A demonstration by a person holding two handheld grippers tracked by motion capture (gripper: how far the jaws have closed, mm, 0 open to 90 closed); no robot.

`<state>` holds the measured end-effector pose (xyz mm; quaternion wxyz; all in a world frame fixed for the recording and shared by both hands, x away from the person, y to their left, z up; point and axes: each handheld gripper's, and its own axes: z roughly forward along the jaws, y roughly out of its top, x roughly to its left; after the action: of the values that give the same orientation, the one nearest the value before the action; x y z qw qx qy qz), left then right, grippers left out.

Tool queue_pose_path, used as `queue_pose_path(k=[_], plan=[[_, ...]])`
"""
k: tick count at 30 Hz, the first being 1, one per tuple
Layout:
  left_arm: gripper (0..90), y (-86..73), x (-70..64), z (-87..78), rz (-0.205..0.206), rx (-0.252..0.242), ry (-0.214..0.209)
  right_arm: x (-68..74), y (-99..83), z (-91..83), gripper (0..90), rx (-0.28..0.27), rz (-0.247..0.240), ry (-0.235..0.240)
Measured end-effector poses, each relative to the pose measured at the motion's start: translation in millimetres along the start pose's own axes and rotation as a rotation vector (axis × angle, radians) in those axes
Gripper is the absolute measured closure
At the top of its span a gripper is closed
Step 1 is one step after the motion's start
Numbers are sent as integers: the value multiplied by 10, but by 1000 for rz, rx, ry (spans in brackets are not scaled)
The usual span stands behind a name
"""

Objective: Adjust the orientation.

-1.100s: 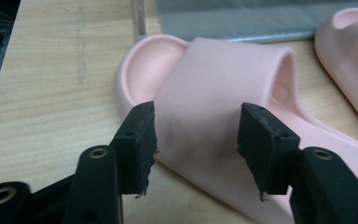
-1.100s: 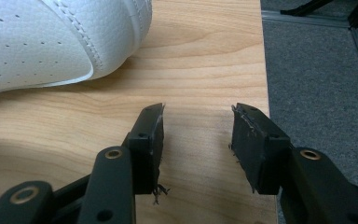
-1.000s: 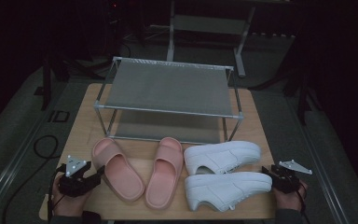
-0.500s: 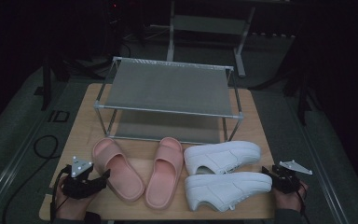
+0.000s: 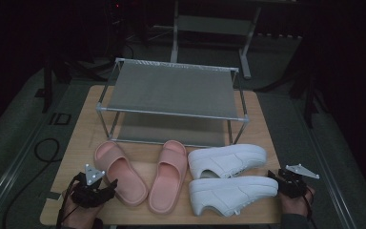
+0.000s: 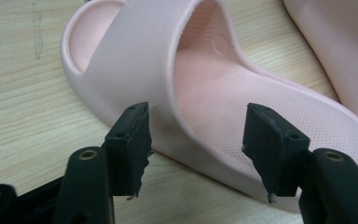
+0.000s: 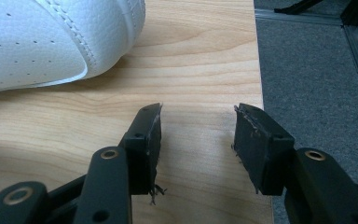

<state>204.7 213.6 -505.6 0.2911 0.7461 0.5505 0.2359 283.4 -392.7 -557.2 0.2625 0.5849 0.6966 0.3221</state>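
Left tongs spread wide at the pink slide, right tongs waiting

The left tongs [image 6: 196, 149] are spread apart, with the side edge of the left pink slide [image 5: 119, 171] sitting between their jaws, and they pinch nothing yet. This slide lies in front of the shoe rack [image 5: 171, 93], just beside the other pink slide [image 5: 169, 174]. If the tongs squeeze only the thin soft edge, I think the slide could bend and slip out, or get pushed into its twin. The right tongs [image 7: 196, 140] are spread too, holding nothing, over bare table [image 7: 200, 60] near the toe of the front white sneaker [image 5: 233, 193]. They are close to the table's edge, so a quick move could bump that sneaker.
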Motion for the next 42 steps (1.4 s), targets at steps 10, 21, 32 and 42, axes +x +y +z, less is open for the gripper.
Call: queue_pose_path(k=[10, 21, 32, 42], plan=[[574, -29, 31, 31, -33, 24, 25, 0, -1, -1, 501, 0, 0, -1], [834, -22, 41, 6, -33, 27, 6, -2, -1, -1, 501, 0, -2, 0], [899, -35, -70, 135, 22, 76, -113, -2, -2, -2, 500, -1, -2, -1], [900, -58, -19, 123, 41, 92, -97, -2, -4, -3, 500, -1, -3, -1]])
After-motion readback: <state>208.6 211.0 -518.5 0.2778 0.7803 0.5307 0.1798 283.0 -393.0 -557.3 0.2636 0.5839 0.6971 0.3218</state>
